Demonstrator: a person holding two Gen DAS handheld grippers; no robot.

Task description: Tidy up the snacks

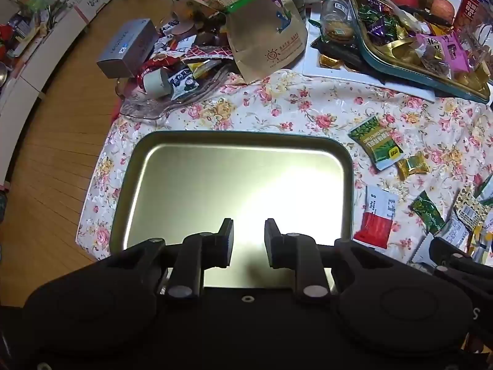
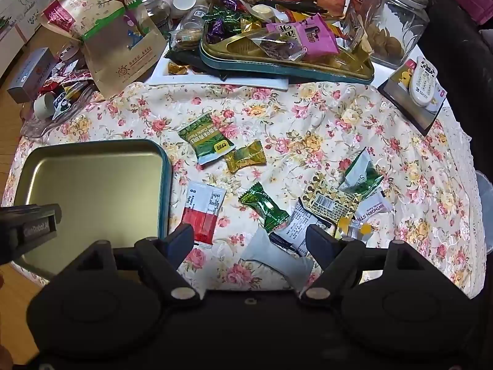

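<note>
Right wrist: right gripper [image 2: 249, 239] jaws spread over wrapped snacks [image 2: 265, 205]; left gripper [image 1: 249, 240] jaws part-open, empty, above tray [image 1: 132, 166].

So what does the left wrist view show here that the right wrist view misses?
Only the left wrist view: the left gripper with nothing between its jaws, over the whole metal tray. Only the right wrist view: the right gripper, jaws wide, above a white packet, plus the remote control and glass jar. Both: the tray, the green packet and the red-and-white packet.
</note>
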